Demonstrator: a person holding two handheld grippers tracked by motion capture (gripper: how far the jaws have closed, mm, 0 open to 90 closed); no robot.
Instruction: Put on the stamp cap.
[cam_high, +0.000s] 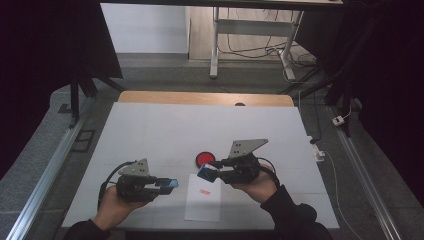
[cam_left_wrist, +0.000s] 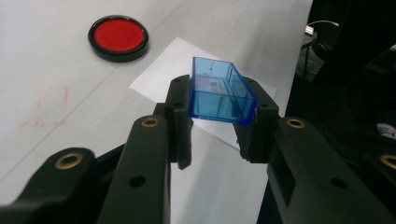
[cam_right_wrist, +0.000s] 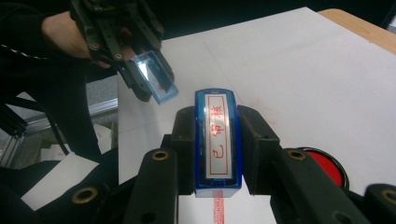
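Tool on the right, at centre frame, clamps the blue stamp above the paper; left tool grips its clear blue cap, lower left, mouth toward the stamp.

high view: fixed above the near edge, looking forward and down, whole white-covered table plus floor and a far desk in frame. left gripper view: close, rides low over the table, faces right and far across the white paper sheet to the round red ink pad in a black rim. right gripper view: close, faces left. all three share the pad and sheet.
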